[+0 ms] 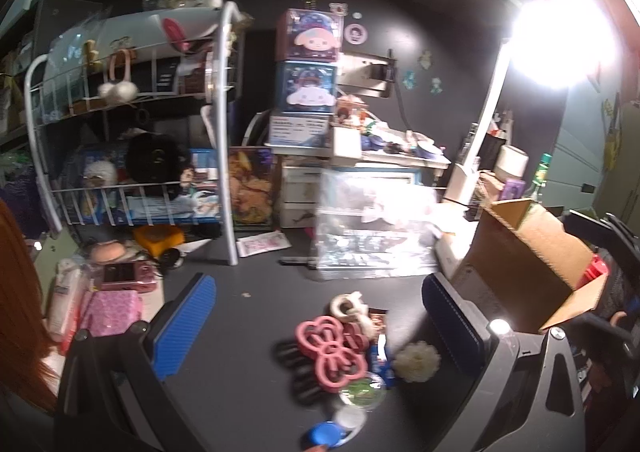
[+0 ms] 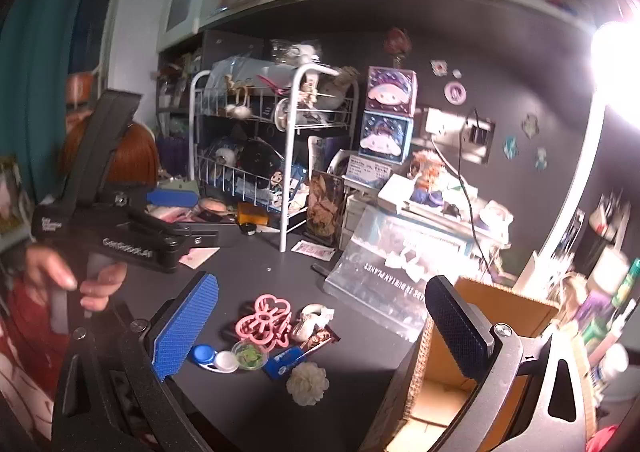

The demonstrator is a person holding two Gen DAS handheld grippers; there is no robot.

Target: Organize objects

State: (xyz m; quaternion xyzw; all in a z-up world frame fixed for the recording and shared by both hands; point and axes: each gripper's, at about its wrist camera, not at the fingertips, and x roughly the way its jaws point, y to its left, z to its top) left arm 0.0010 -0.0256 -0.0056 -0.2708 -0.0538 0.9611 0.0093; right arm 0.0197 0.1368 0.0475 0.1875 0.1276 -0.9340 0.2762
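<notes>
A cluster of small items lies on the dark desk: a pink flower-shaped hair claw (image 1: 331, 348) (image 2: 264, 320), a white flower clip (image 1: 416, 362) (image 2: 307, 383), a cream claw clip (image 1: 349, 307) (image 2: 311, 322), a blue-and-white contact lens case (image 1: 334, 431) (image 2: 212, 358), a round green pot (image 1: 362, 394) (image 2: 249, 355) and a blue packet (image 2: 285, 360). My left gripper (image 1: 318, 326) is open and empty above them. My right gripper (image 2: 320, 328) is open and empty, just above the same cluster. An open cardboard box (image 1: 528, 264) (image 2: 460, 364) stands at the right.
A white wire rack (image 1: 132, 155) (image 2: 280, 139) full of toys stands at the back left. Clear plastic bags (image 1: 372, 228) (image 2: 392, 276), stacked character boxes (image 1: 310, 63) and small drawers crowd the back. A bright desk lamp (image 1: 560, 35) glares at right. Pink items (image 1: 116, 292) lie at left.
</notes>
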